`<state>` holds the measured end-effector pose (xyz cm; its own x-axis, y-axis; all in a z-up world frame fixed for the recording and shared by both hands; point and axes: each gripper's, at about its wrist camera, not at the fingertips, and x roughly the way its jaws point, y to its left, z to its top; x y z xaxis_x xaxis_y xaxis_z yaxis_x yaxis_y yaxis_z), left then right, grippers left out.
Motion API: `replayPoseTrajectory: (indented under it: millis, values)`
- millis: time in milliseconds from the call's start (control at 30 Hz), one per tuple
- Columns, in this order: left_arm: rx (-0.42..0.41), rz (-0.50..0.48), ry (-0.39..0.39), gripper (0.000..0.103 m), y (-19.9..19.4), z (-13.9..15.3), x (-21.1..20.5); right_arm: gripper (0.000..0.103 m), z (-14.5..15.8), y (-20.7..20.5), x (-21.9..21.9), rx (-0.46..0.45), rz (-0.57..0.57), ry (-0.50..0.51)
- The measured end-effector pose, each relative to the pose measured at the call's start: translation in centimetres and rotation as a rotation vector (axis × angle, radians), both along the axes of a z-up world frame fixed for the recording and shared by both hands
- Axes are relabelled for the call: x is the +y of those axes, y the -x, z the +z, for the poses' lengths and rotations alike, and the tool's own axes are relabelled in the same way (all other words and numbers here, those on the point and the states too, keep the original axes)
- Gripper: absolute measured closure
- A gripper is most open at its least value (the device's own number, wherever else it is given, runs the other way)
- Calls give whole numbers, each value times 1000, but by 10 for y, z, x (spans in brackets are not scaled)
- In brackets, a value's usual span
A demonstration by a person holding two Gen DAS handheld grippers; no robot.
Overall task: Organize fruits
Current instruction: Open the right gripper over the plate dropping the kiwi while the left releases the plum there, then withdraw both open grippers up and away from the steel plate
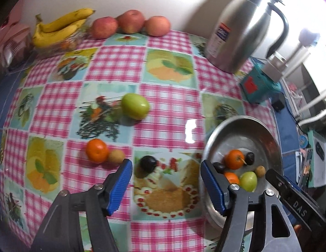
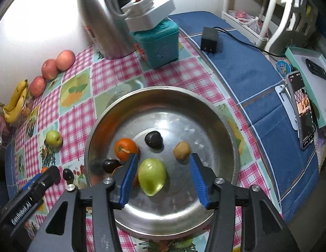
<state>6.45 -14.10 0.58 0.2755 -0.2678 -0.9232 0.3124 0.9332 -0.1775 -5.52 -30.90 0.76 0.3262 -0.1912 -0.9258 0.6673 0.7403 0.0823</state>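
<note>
A steel bowl (image 2: 215, 113) sits on the checked tablecloth and holds an orange (image 2: 126, 148), a green fruit (image 2: 152, 176), a brown fruit (image 2: 182, 150) and two dark plums (image 2: 153, 139). My right gripper (image 2: 163, 178) is open above the bowl, and the green fruit lies between its fingers. My left gripper (image 1: 166, 185) is open over the cloth, left of the bowl (image 1: 264, 134). Just beyond it lie a dark plum (image 1: 148, 163), an orange (image 1: 97, 150), a small brown fruit (image 1: 116, 156) and a green fruit (image 1: 135, 106).
Bananas (image 1: 60, 27) and three apples (image 1: 131, 21) line the back wall. A steel jug (image 1: 245, 27) and a teal box (image 1: 257, 86) stand behind the bowl. A phone on a stand (image 2: 301, 109) and a charger (image 2: 209, 40) lie on the blue cloth at right.
</note>
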Motion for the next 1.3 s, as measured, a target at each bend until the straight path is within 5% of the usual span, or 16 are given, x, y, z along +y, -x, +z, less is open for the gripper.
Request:
replayPoseTrajectory:
  millis: [200, 733, 800, 1033, 1133, 1300]
  values:
    - [-22, 52, -66, 25, -10, -4, 26, 48, -1, -10, 21, 21, 62, 18]
    - [-48, 129, -77, 14, -19, 8, 76, 47, 4, -25, 53, 20, 131, 7]
    - [-54, 129, -92, 0, -19, 6, 76, 40, 3, -26, 56, 22, 138, 3]
    - [-75, 113, -135, 0, -18, 1, 73, 29, -2, -32, 60, 36, 160, 13]
    - [-86, 112, -130, 0, -17, 4, 73, 6, -4, -32, 58, 35, 148, 17]
    - [-95, 102, -132, 0, -17, 5, 72, 5, -1, -31, 57, 23, 141, 45]
